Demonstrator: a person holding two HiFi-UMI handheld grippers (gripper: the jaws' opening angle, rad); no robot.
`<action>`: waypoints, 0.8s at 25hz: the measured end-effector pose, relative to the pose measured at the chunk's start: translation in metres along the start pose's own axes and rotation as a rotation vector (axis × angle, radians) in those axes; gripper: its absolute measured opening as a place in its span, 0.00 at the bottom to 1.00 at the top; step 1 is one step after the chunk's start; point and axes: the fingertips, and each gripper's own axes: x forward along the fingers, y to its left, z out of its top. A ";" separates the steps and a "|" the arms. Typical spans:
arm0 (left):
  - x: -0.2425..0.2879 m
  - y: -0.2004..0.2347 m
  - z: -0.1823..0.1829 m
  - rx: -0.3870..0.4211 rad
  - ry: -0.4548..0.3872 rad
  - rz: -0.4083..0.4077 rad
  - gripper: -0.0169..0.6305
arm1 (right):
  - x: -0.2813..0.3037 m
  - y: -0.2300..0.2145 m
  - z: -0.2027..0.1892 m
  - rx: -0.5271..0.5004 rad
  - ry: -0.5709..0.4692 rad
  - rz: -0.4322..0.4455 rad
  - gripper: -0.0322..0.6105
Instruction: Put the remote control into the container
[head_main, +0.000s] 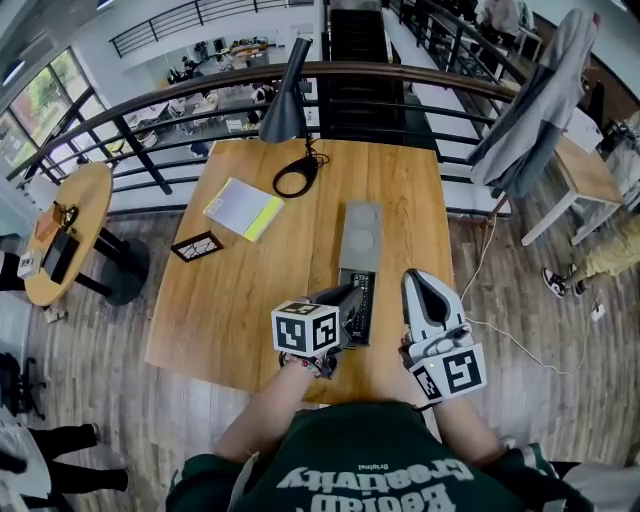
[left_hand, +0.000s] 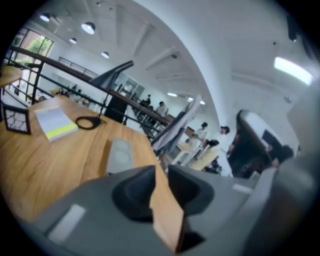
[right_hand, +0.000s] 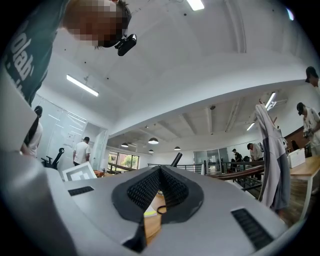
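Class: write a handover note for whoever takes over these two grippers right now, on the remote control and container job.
Left gripper: jaws slightly apart, empty, close over the remote control.
Right gripper: shut, empty, off to the remote's right.
The remote lies lengthwise at the near end of the grey container; I cannot tell whether it is fully seated.
Left to do: check the seating, then clear both grippers.

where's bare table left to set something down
Widest bare wood: near left, between the notebook, the black frame and the left gripper. A narrower strip runs between the container and the table right edge. Crowded: near middle, around the remote control and right gripper.
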 end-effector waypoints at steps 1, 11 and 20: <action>-0.009 -0.006 0.007 0.025 -0.026 -0.008 0.14 | 0.000 0.001 0.002 -0.003 -0.003 0.000 0.07; -0.082 -0.062 0.070 0.230 -0.277 -0.067 0.07 | 0.005 0.002 0.014 -0.004 -0.030 -0.017 0.07; -0.120 -0.097 0.092 0.473 -0.373 -0.088 0.03 | 0.010 0.016 0.034 -0.001 -0.073 0.012 0.07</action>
